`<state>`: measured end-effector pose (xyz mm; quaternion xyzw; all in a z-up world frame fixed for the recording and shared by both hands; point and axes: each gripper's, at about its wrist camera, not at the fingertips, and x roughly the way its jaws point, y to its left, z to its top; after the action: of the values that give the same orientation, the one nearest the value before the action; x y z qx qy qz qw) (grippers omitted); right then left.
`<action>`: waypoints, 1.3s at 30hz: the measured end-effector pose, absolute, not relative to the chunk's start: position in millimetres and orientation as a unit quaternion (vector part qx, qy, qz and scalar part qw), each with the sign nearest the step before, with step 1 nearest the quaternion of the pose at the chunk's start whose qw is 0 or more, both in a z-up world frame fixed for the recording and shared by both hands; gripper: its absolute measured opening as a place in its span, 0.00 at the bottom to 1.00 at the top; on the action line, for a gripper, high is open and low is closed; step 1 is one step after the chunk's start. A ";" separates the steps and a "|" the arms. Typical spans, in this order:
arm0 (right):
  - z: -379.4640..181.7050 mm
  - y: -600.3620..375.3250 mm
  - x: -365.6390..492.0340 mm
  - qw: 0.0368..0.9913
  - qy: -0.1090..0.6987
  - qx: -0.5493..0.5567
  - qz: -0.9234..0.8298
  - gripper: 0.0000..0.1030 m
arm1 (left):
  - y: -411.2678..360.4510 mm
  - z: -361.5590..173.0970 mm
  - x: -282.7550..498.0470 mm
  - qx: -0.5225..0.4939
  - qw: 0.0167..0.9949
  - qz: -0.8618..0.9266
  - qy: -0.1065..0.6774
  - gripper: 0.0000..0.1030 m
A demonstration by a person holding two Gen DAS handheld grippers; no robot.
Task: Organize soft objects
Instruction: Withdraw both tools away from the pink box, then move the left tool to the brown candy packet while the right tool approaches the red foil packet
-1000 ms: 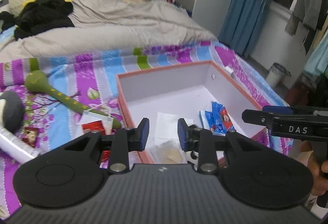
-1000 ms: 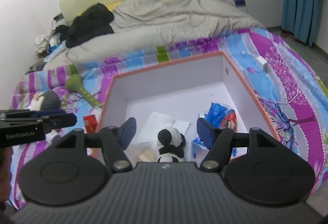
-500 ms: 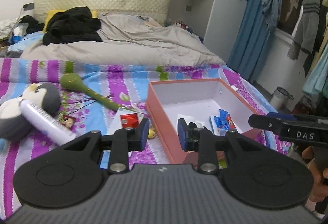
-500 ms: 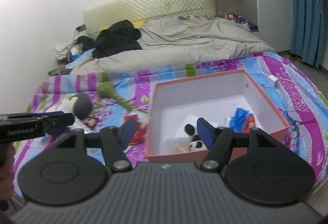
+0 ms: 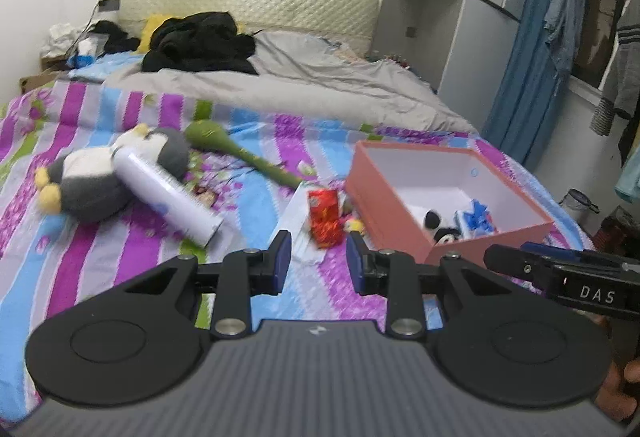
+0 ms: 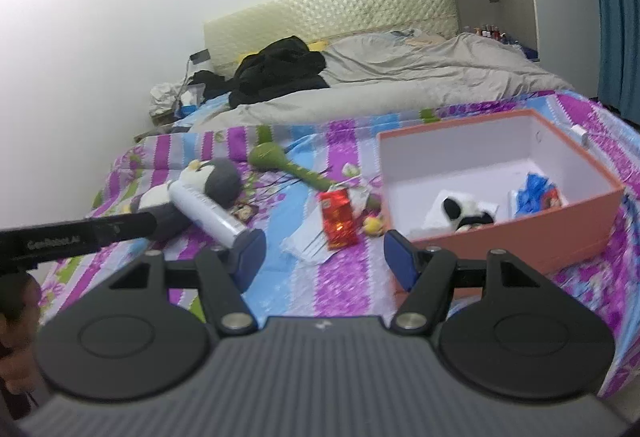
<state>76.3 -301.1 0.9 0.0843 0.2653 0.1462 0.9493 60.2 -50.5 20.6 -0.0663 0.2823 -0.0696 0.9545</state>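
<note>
An orange box [image 5: 384, 205] [image 6: 560, 237] with a white inside sits on the striped bedspread; a small panda plush [image 5: 438, 227] [image 6: 460, 211] and a blue packet [image 5: 476, 217] [image 6: 534, 193] lie in it. Left of the box lie a grey penguin plush [image 5: 88, 181] [image 6: 218, 177], a white tube [image 5: 168, 193] [image 6: 208, 211], a green long-necked plush [image 5: 240, 153] [image 6: 292, 167] and a red packet [image 5: 325, 217] [image 6: 338, 219]. My left gripper [image 5: 318, 259] is open and empty, above the bedspread near the red packet. My right gripper [image 6: 324, 249] is open and empty, beside the box's near corner.
A grey duvet [image 5: 304, 85] and black clothes [image 5: 200, 43] cover the far half of the bed. A white paper [image 6: 308, 237] lies under the red packet. A wardrobe [image 5: 460, 37], blue curtain [image 5: 536, 57] and waste bin [image 5: 578, 199] stand to the right of the bed.
Both grippers have drawn back from over the box and swung left, so the toys on the bedspread have come into view. Neither gripper's opening has changed.
</note>
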 end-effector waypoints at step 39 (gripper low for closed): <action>-132.0 -206.4 217.0 0.947 0.279 0.061 0.148 0.61 | 25.1 -100.4 324.3 0.025 0.908 -0.025 0.418 0.34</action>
<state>217.0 -206.4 -132.0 0.0613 0.2788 0.1484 0.9468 324.3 25.1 -100.4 0.0248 0.4175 -0.0254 0.9080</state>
